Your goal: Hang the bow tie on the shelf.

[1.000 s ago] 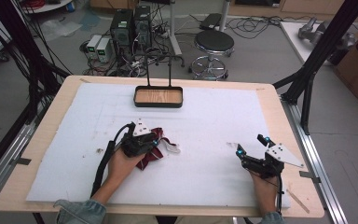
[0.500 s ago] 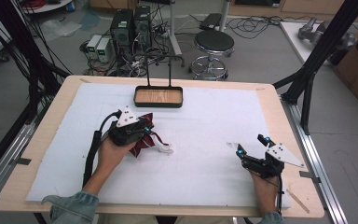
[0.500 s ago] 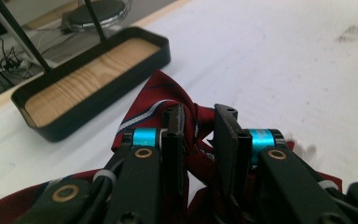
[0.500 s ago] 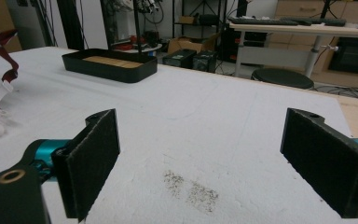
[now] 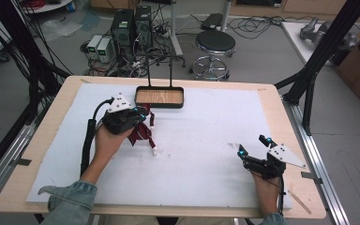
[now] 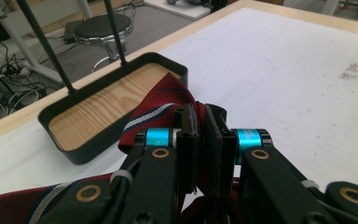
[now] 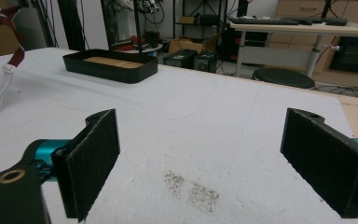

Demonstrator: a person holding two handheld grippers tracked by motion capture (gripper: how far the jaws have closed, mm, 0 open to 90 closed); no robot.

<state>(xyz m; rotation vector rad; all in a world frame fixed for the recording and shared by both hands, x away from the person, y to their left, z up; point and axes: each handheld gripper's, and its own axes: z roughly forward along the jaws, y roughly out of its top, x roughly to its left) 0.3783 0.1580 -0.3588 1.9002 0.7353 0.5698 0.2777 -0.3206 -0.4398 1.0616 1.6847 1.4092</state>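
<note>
My left gripper (image 5: pixel 143 112) has moved the striped red necktie (image 5: pixel 139 132) up and away from me over the last sec: it was near mid-table, now it's just short of the black wooden-bottomed tray (image 5: pixel 160 97) at the far edge. Jaws clenched on a fold of the tie, cloth pinched between the pads in the left gripper view (image 6: pixel 200 135); the tie (image 6: pixel 168 100) bulges out past the tips toward the tray (image 6: pixel 93 112), w/ the rest trailing below. From above, the tie's tail and its white strap end (image 5: pixel 154 150) hang down toward the white mat (image 5: pixel 206 140), can't tell if they touch it. Right gripper (image 5: pixel 254 153) hasn't budged, parked near the mat's right front w/ jaws wide apart, nothing between them (image 7: pixel 200 154). My read: carry is mostly done, tie is prob bound for the tray; what's left is to get over the rim and let go, minding the dangling end.
</note>
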